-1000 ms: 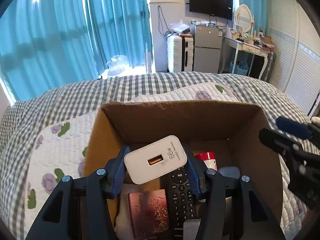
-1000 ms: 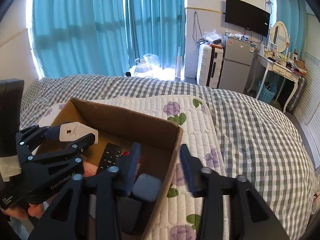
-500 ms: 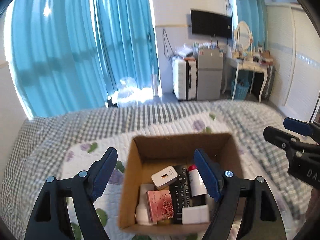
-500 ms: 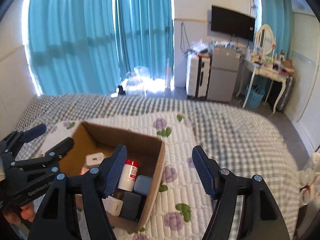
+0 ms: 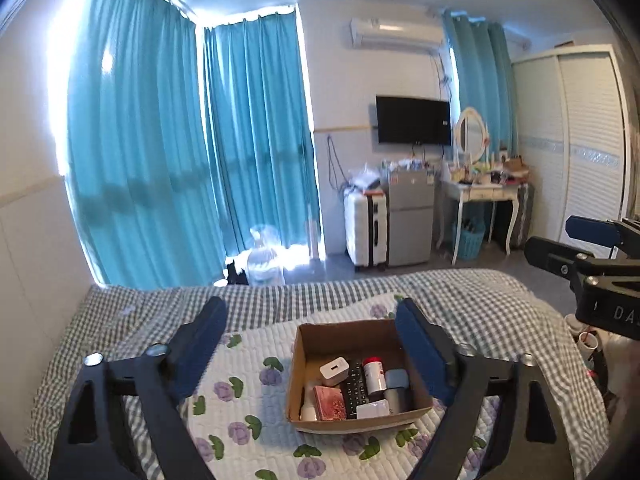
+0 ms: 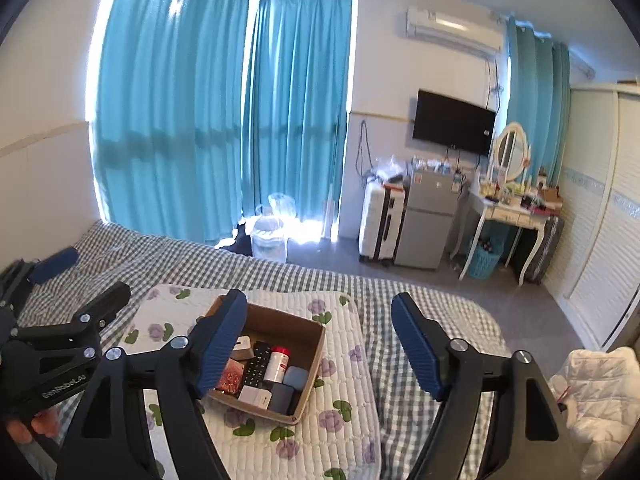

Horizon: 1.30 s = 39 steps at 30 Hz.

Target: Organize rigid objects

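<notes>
An open cardboard box (image 5: 297, 376) (image 6: 316, 344) sits on a floral quilt on the bed. Inside lie a white charger (image 5: 333, 371), a black remote (image 5: 354, 386), a red-capped bottle (image 5: 373, 374) (image 6: 277, 363), a pink patterned box (image 5: 329, 402), a grey-blue case (image 6: 295, 377) and a white block (image 5: 372, 409). My left gripper (image 5: 312, 320) is open and empty, high above and behind the box. My right gripper (image 6: 318, 316) is open and empty, also well above the bed. Each gripper shows in the other's view: the right one (image 5: 576, 248) and the left one (image 6: 68, 284).
The floral quilt (image 5: 240, 408) lies on a grey checked bedspread (image 6: 400, 292). Beyond the bed are blue curtains (image 5: 180, 140), a white suitcase (image 5: 366, 230), a small fridge (image 5: 410, 216), a dressing table (image 5: 480, 188) and a wardrobe (image 5: 580, 140).
The left gripper let go of the white charger, which now lies in the box. Both grippers opened wide and pulled up and back, far from the box.
</notes>
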### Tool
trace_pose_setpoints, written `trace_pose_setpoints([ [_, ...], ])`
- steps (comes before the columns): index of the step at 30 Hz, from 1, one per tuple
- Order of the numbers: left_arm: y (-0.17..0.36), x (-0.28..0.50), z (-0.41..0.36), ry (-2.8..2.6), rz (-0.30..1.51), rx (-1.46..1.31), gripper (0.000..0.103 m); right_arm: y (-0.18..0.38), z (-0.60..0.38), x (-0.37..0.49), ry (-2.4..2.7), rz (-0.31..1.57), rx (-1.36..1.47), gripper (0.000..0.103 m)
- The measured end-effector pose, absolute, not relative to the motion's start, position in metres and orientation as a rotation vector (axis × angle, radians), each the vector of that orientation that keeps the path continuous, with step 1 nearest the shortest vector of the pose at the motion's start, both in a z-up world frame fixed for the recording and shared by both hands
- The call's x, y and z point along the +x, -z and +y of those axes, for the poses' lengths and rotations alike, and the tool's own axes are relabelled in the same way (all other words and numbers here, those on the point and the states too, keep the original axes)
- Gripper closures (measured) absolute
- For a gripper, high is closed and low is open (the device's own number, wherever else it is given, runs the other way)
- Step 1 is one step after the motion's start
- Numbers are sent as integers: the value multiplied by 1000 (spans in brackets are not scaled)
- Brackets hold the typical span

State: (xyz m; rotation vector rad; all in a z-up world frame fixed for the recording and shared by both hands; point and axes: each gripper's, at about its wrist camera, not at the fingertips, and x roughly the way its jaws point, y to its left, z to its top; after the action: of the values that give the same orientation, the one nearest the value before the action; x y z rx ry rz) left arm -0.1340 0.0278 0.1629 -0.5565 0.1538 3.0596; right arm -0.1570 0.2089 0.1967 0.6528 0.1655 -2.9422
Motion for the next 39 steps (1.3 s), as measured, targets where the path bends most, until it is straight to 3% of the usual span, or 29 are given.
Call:
trace_pose_setpoints([
  [3, -165, -108, 21, -3072, 146, -503, 7, -199, 207, -127, 2956, 133, 639, 17],
  [4, -164, -101, 18, -3078, 149, -488, 0, -198, 207, -118, 2964, 114, 629, 7],
  [5, -162, -92, 15, -3094, 149, -464, 0, -195, 207, -110, 2973, 97, 617, 1],
  [6, -159, -85, 12, -3105, 158, -447, 0, -192, 206, -103, 2986, 89, 607, 0],
  [21, -72, -72, -6, -3155, 67, -378, 0, -82, 195, -90, 2978, 54, 352, 0],
  [30, 9, -94, -4, -3116, 105, -489, 0, 4, 192, -132, 2999, 6, 447, 0],
  [35, 23, -90, -9, -3168, 123, -457, 0, 29, 195, -130, 3018, -19, 503, 0],
  [39, 27, -91, -14, -3171, 87, -482, 0, 33, 188, -127, 3028, 68, 503, 0],
])
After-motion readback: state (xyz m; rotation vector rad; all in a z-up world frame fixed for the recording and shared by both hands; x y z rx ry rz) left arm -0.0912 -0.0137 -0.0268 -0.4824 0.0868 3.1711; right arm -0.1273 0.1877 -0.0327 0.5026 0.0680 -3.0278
